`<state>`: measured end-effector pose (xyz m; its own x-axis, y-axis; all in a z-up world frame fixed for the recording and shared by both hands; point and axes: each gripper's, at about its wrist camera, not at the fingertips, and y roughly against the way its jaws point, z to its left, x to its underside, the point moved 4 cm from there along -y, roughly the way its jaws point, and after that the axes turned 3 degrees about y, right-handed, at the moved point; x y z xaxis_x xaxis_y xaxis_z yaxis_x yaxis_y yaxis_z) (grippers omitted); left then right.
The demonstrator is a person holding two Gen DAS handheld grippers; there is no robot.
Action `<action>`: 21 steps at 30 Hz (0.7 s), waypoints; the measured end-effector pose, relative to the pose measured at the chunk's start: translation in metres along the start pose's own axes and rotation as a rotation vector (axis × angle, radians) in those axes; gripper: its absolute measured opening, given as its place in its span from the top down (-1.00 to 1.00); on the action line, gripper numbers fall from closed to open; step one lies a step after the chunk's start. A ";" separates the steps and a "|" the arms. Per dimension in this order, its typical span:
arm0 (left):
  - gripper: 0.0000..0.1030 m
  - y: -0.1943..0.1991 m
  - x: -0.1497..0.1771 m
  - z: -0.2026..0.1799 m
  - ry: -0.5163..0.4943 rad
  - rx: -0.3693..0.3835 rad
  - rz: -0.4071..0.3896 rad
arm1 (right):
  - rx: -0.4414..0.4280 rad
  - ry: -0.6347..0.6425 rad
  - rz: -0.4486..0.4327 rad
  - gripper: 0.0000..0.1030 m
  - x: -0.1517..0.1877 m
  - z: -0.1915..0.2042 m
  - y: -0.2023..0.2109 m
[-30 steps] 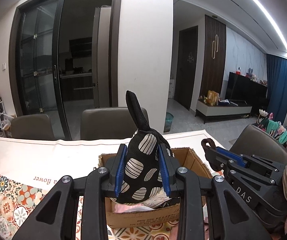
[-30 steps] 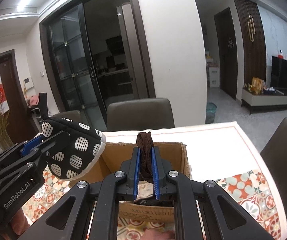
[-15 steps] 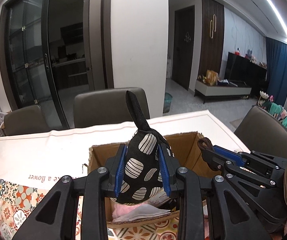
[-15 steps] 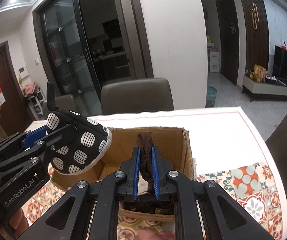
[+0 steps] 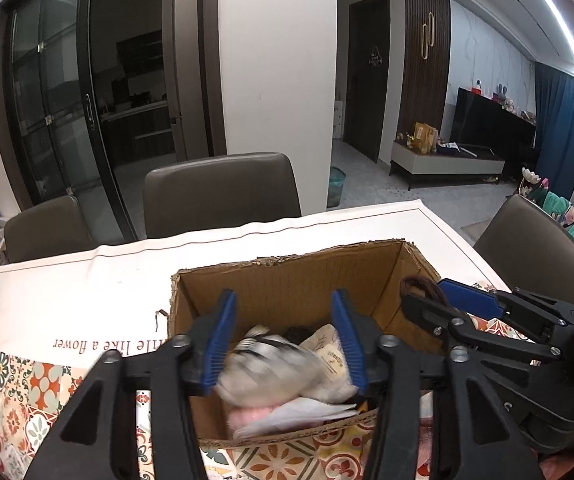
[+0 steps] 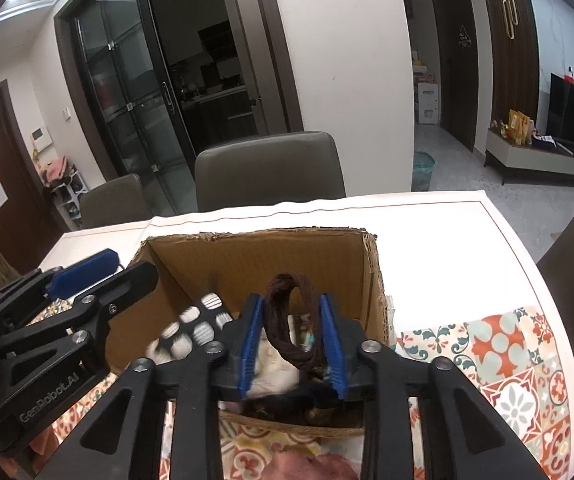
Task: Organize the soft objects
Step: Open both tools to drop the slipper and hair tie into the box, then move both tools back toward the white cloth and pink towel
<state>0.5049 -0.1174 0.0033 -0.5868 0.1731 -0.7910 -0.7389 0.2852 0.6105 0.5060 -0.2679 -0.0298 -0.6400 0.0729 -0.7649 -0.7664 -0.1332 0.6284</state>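
My left gripper [image 5: 283,332] has just been opening, jaws released, and the black spotted mitt [image 5: 267,368] sits blurred between them, lying across the pile in the cardboard box [image 5: 287,280], long axis roughly sideways. My right gripper [image 6: 291,340] has been opening too; the brown sock [image 6: 287,320] stands looped between its pads, long axis running up out of the box. I can't tell whether the pads touch it.

Both tools, left tool [image 5: 283,334] and right tool [image 6: 291,340], are matte black plastic linkages with silver screw heads at the pivots and ribbed blue finger pads [image 6: 251,340]; the left tool's flank carries white "GenRobot.AI" lettering.
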 end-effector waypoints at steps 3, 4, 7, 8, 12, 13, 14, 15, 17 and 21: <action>-0.01 0.007 0.000 0.003 -0.002 -0.015 -0.018 | -0.002 -0.003 -0.005 0.18 0.000 0.001 0.003; -0.04 0.009 0.000 0.003 -0.002 -0.020 -0.022 | -0.004 0.000 -0.006 0.17 0.000 0.002 0.003; -0.05 0.015 0.002 0.008 0.003 -0.044 -0.031 | 0.005 0.005 -0.011 0.06 0.000 0.004 0.006; -0.05 0.017 0.002 0.009 0.003 -0.053 -0.035 | 0.008 0.008 -0.014 0.06 0.000 0.005 0.008; -0.06 0.027 0.005 0.013 -0.004 -0.080 -0.046 | 0.021 0.008 -0.029 -0.03 0.000 0.008 0.017; -0.06 0.030 0.006 0.014 -0.005 -0.084 -0.049 | 0.026 0.009 -0.037 -0.05 0.001 0.009 0.021; -0.06 0.033 0.008 0.015 -0.005 -0.087 -0.052 | 0.035 0.012 -0.045 -0.08 0.001 0.010 0.025; -0.07 0.038 0.009 0.015 -0.006 -0.091 -0.058 | 0.041 0.015 -0.052 -0.11 0.002 0.010 0.028; -0.09 0.046 0.012 0.017 -0.007 -0.107 -0.068 | 0.053 0.016 -0.065 -0.16 0.004 0.012 0.036; -0.12 0.060 0.021 0.020 -0.014 -0.130 -0.091 | 0.078 0.004 -0.095 -0.19 0.009 0.014 0.052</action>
<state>0.4545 -0.0780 0.0224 -0.5111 0.1653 -0.8434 -0.8263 0.1757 0.5352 0.4600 -0.2607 -0.0019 -0.5644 0.0778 -0.8218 -0.8255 -0.0487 0.5623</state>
